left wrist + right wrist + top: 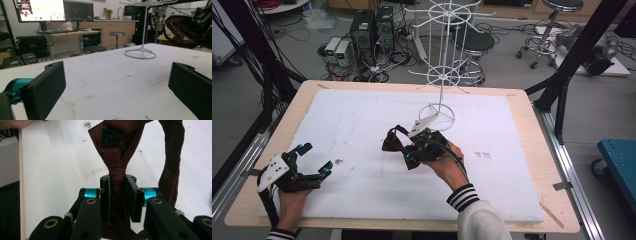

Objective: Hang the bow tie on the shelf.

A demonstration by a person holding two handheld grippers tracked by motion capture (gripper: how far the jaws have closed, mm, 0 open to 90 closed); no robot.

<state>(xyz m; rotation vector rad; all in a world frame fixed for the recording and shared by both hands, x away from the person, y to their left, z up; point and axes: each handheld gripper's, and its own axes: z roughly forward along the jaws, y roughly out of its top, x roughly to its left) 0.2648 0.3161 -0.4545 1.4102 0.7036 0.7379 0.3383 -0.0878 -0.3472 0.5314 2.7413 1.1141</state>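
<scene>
A big white foam board covered the wooden table. A white wire rack stood near the board's far edge, with nothing between it and the grippers. No words could be read. The right gripper, near the board's middle, squeezed a dark red bow tie tight. The left gripper, by the near left corner, was wide open and held nothing.
</scene>
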